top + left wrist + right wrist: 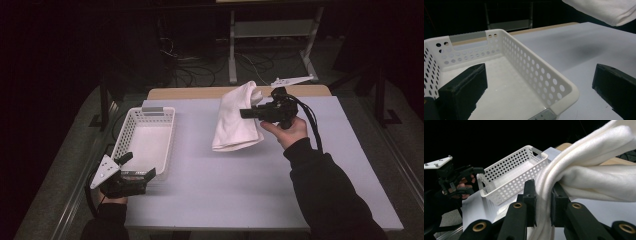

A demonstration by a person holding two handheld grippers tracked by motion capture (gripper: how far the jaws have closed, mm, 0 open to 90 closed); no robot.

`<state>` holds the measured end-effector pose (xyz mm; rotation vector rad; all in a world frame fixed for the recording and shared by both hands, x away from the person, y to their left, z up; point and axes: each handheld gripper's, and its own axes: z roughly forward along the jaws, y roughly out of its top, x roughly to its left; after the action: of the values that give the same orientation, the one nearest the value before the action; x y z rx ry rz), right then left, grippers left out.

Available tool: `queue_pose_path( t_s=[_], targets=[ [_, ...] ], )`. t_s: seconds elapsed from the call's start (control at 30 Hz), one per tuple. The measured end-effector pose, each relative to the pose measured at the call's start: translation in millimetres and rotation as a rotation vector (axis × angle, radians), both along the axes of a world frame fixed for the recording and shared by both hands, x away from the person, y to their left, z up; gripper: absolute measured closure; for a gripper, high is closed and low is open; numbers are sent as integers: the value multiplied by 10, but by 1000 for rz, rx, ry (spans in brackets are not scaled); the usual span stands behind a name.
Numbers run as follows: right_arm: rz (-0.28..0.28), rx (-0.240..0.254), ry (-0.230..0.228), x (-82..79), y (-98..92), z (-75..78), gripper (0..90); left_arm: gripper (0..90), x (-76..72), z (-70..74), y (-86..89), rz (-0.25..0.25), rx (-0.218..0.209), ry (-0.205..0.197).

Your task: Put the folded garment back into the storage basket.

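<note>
White cloth: a folded towel (237, 117) hangs lifted above the middle of the table, its lower folded edge clear of the surface; a soft shadow lies on the table under it in the left gripper view, where the towel (609, 10) crosses the top right corner.
Right gripper: the right gripper (246, 114) is held up over the far middle of the table and points toward the person's left, with the towel draped at its tip.
Right gripper's hold: in the right gripper view the jaws are closed on a bunched fold of the towel (584, 172), cloth squeezed between the two black pads and spilling out above and below them.
Right hand: the right hand (289, 132) holds the gripper from underneath, a dark sleeve running back to the bottom right; a black cable loops from the gripper's rear.
Basket: a white plastic basket (131, 131) with holes in its walls sits on the left side of the table, long axis running away from the person, nothing lying inside.
Left gripper: the left gripper (140, 166) is held low at the near left corner, just at the basket's near end.
Left gripper's state: its jaws stand wide apart with nothing between the pads; in its own view one jaw is over the basket (564, 87) floor and the other is over bare table outside the near corner.
Table: a pale grey table (280, 190) top with a wooden strip showing along its far edge.
Background: dark floor, cables and a metal frame beyond the table.
</note>
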<state>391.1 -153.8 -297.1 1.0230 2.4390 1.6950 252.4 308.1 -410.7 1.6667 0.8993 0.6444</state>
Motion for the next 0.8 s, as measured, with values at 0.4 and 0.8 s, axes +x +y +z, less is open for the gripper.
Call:
queue_pose_path(
  t_s=[0.4,0.8],
  targets=[
    [13,-5,-15,38,97,93,762,0,-1,1,3,1,3,-3],
    [34,-12,-30,69,277,206,762,0,-2,0,4,1,1,-3]
  ],
)
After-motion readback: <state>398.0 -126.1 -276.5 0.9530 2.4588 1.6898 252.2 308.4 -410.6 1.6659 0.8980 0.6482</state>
